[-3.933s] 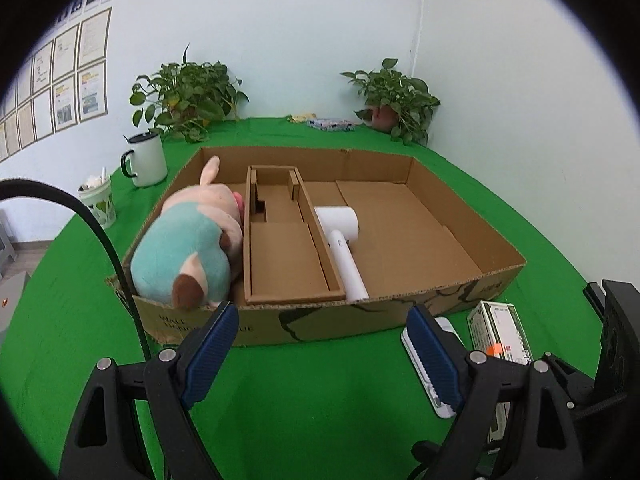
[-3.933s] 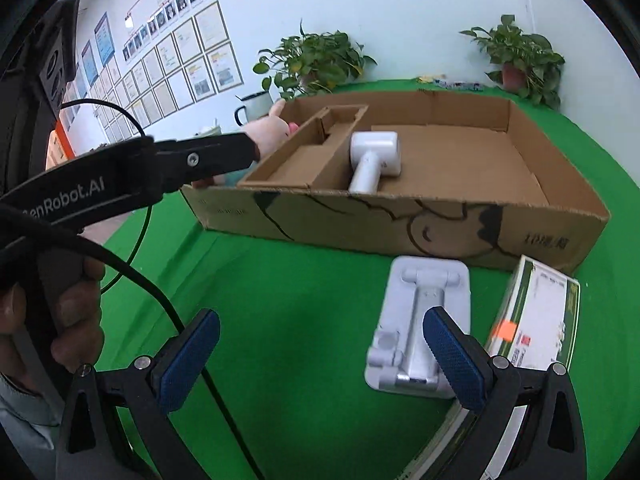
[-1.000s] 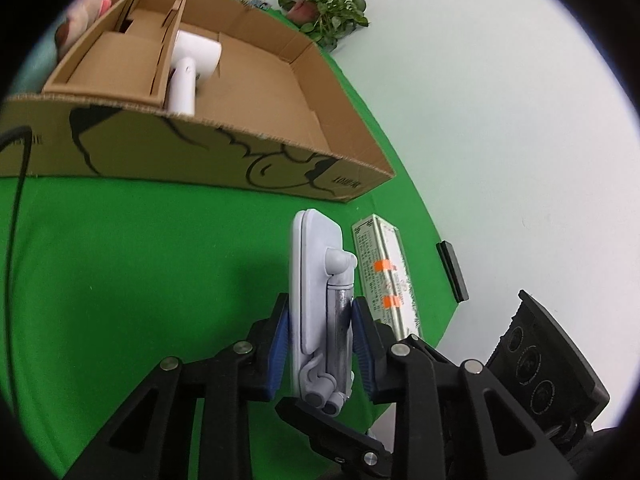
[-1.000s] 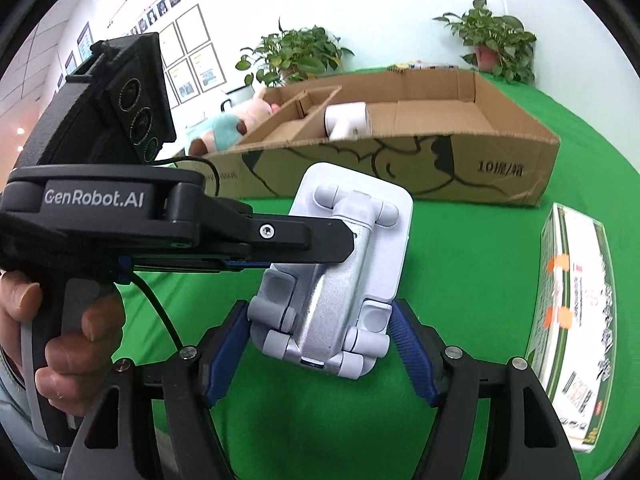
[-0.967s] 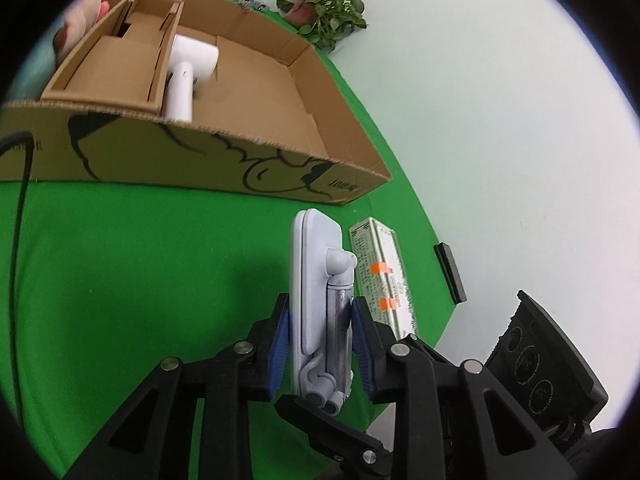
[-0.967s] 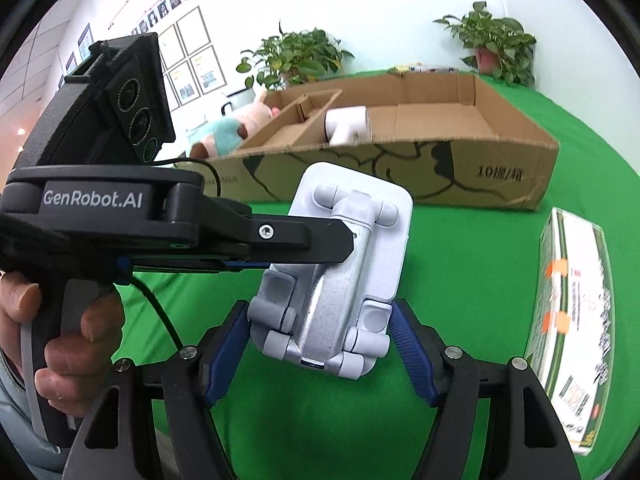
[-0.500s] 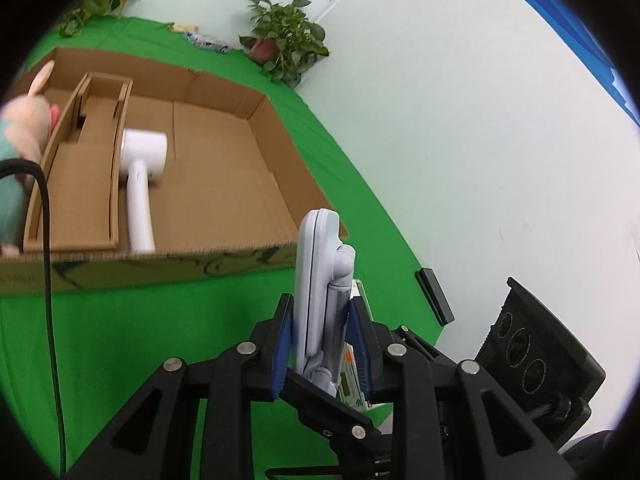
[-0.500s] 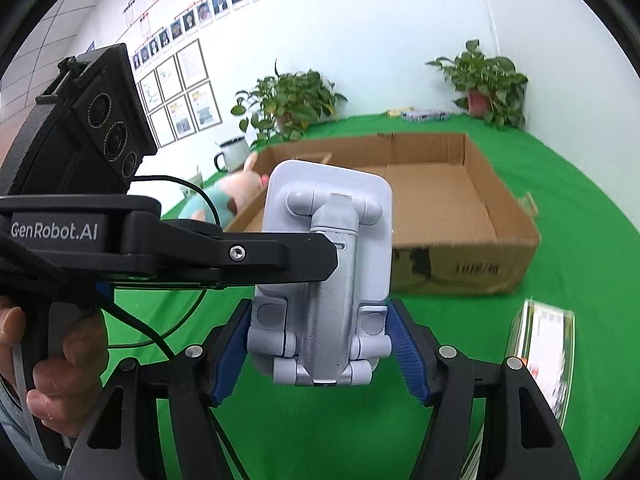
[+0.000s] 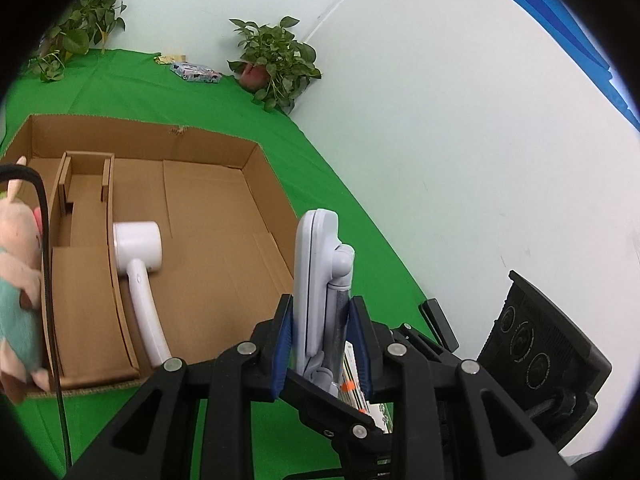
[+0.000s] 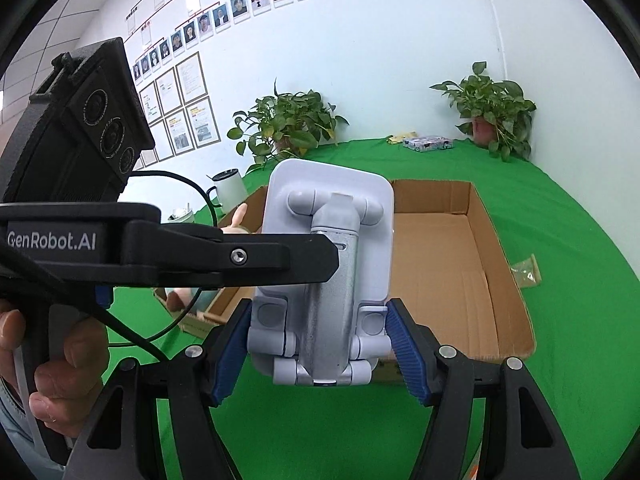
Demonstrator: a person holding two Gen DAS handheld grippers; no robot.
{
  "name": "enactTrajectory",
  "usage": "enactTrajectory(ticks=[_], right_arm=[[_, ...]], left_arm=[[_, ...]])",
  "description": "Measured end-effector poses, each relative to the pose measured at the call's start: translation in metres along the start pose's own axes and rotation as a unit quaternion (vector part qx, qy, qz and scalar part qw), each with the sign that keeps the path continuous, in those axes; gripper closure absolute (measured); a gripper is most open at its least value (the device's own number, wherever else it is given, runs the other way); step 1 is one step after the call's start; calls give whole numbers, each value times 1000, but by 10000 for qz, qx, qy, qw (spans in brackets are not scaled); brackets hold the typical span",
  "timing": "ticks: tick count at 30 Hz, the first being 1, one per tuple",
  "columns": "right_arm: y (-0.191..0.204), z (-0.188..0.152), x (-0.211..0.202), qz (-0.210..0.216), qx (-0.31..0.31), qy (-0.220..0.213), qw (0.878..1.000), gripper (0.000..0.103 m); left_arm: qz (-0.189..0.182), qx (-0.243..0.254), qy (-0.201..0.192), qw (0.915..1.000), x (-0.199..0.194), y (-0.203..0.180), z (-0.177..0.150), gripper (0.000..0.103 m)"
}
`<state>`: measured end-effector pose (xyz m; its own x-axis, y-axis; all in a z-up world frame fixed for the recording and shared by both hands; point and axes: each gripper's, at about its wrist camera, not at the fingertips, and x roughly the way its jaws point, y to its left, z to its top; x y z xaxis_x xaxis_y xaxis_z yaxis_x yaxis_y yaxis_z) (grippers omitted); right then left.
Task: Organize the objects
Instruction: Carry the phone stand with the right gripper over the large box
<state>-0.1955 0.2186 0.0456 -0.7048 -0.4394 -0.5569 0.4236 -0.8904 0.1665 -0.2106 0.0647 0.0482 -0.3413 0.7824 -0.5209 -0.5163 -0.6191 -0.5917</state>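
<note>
Both grippers hold one folded white and grey phone stand (image 9: 320, 280) in the air above the near right corner of a shallow cardboard box (image 9: 224, 256). My left gripper (image 9: 322, 344) is shut on its thin edges. My right gripper (image 10: 320, 344) is shut on its wide lower end (image 10: 324, 280). In the box lie a white hair dryer (image 9: 138, 264) beside a cardboard insert and a plush pig (image 9: 18, 280) at the left end. The left gripper's body (image 10: 80, 248) crosses the right wrist view.
A green and white carton (image 9: 356, 380) lies on the green cloth under the grippers, mostly hidden. Potted plants (image 9: 276, 60) (image 10: 288, 124), a white mug (image 10: 228, 188) and a small printed pack (image 10: 426, 143) stand behind the box. A white wall runs along the right.
Both grippers closed on the phone stand on the cloth, lifted it and carried it up and forward over the box's near right corner. It now stands more upright.
</note>
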Motion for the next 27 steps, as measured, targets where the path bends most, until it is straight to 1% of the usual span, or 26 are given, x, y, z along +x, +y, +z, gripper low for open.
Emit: enactTrajectory(ticks=[5,11,20,27], right_arm=[[-4,25,21,137,39,256,9996,40],[-13,35,56,308,158,668,9972,40],[-38,24,113,603,468,1301,9886,40],[-56,10,151,743,665,1641,9814,40]], left_arm=[[121,-210,34,9997,8,14,19,77],[252,-561,221,9979,26,39,30,77],[402,-1055,523,9922,56,78,26,78],[540,-1253,739,9879,75,98,22,78]])
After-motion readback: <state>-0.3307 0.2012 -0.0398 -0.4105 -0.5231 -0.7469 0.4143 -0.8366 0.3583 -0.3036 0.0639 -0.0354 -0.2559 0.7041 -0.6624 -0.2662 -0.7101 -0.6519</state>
